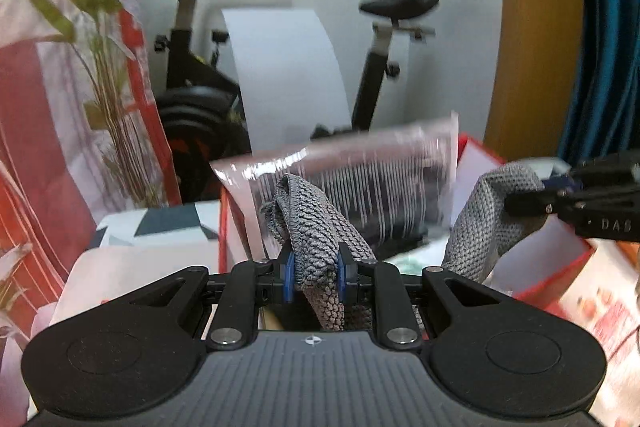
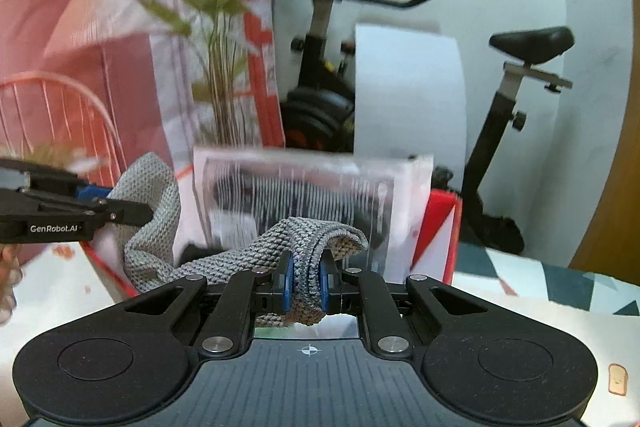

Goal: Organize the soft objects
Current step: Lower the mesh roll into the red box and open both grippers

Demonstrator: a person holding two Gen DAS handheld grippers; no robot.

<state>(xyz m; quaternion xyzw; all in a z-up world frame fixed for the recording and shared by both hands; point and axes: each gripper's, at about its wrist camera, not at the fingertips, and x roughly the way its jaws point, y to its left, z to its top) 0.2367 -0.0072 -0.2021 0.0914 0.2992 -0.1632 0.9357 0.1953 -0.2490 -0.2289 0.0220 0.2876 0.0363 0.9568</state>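
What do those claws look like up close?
Both claws, left and right, are matte black with blue pads, silver pivot screws and a ribbed grey base. White lettering marks each side: "GenRobot.AI" and "DAS".

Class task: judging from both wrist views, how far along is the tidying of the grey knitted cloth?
Done: both claws are shut on the grey knitted cloth, left claw and right claw. In hand: it hangs between them over the red box. Left: lowering it in and releasing.
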